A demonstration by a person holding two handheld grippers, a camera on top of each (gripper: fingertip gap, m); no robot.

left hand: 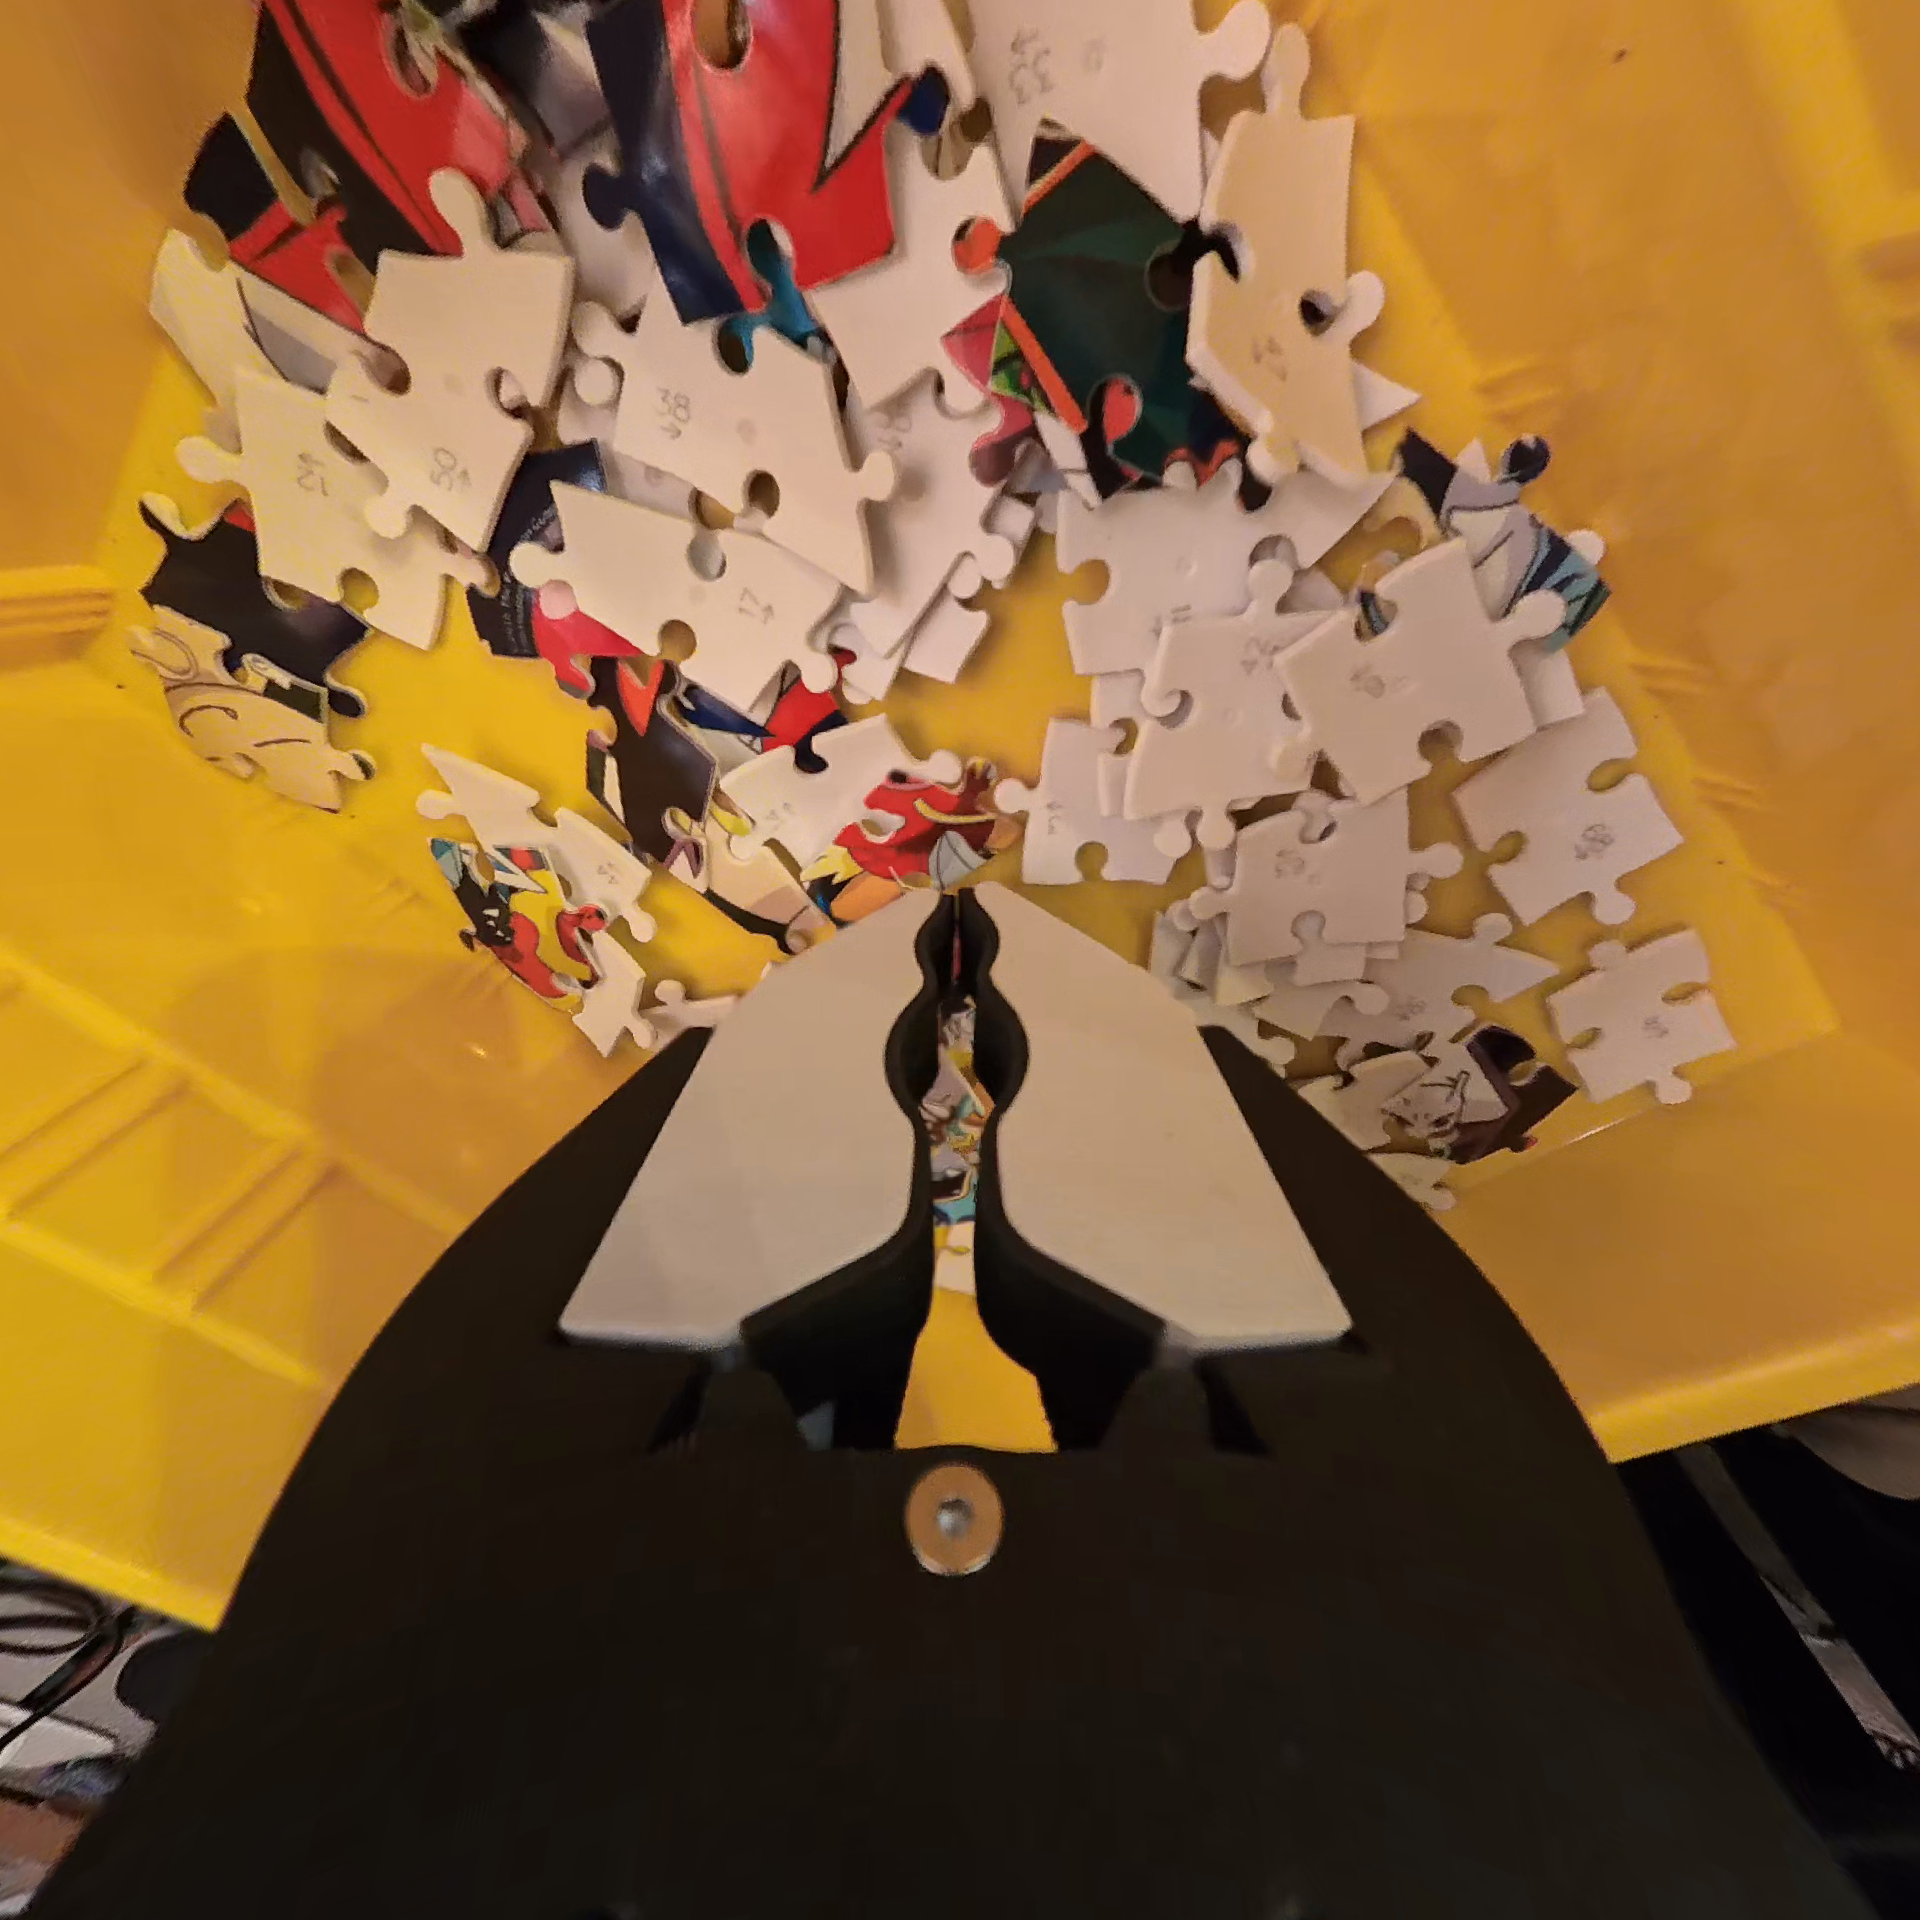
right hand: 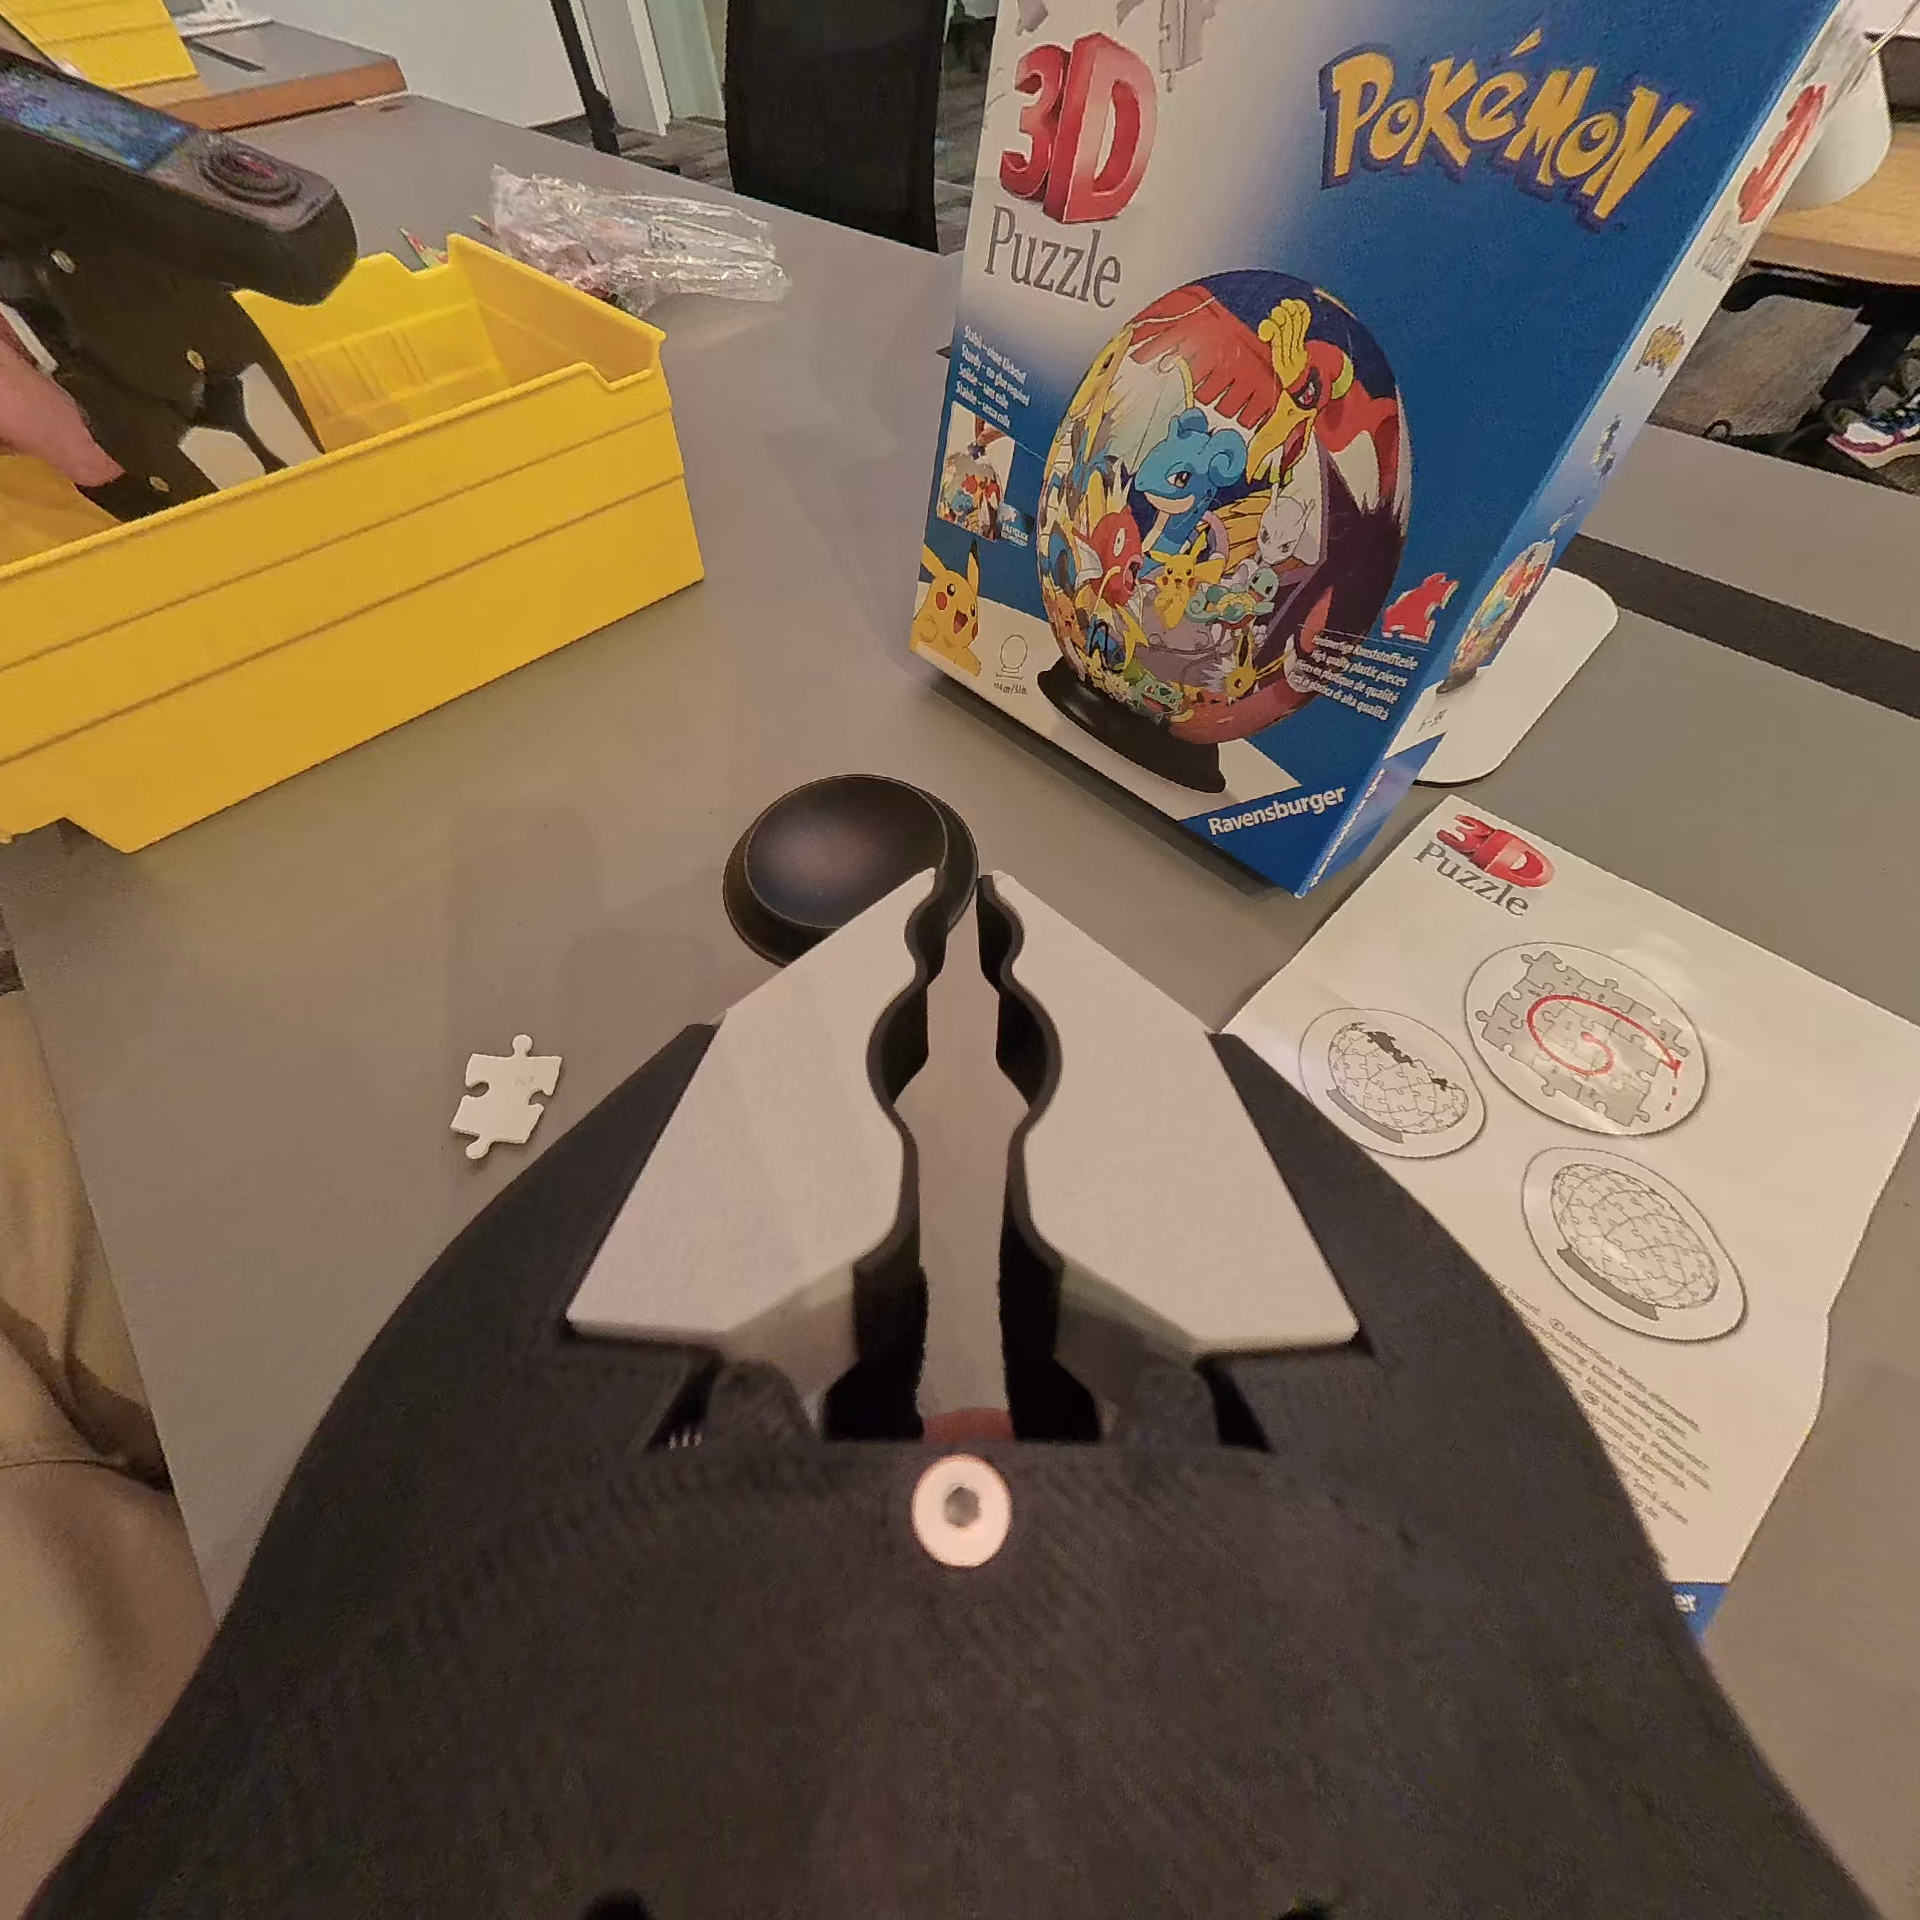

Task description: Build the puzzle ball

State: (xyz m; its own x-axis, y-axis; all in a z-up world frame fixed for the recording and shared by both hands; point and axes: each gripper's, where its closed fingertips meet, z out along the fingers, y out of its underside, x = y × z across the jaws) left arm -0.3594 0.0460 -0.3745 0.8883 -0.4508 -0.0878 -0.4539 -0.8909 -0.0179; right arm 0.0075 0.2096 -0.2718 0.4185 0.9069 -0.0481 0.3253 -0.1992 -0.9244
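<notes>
In the left wrist view my left gripper point(left hand: 958, 896) reaches down into a yellow bin point(left hand: 1662, 312) full of loose puzzle pieces point(left hand: 727, 447), some white side up, some picture side up. Its jaws are shut on the edge of a colourful red and orange piece point(left hand: 914, 831), and a thin sliver of it shows between the pads. In the right wrist view my right gripper point(right hand: 958, 894) hovers over the grey table just in front of the black ball stand point(right hand: 831, 852). Its jaws are closed to a thin slit with nothing between them. The left gripper also shows there point(right hand: 156, 312), dipping into the bin point(right hand: 416, 582).
A single white puzzle piece point(right hand: 507, 1093) lies on the table left of my right gripper. The blue puzzle box point(right hand: 1351, 416) stands behind the stand, and an instruction sheet point(right hand: 1558, 1143) lies to the right. A crumpled clear plastic bag point(right hand: 634, 239) lies behind the bin. My hands' fingertips stand some 40 cm from each other.
</notes>
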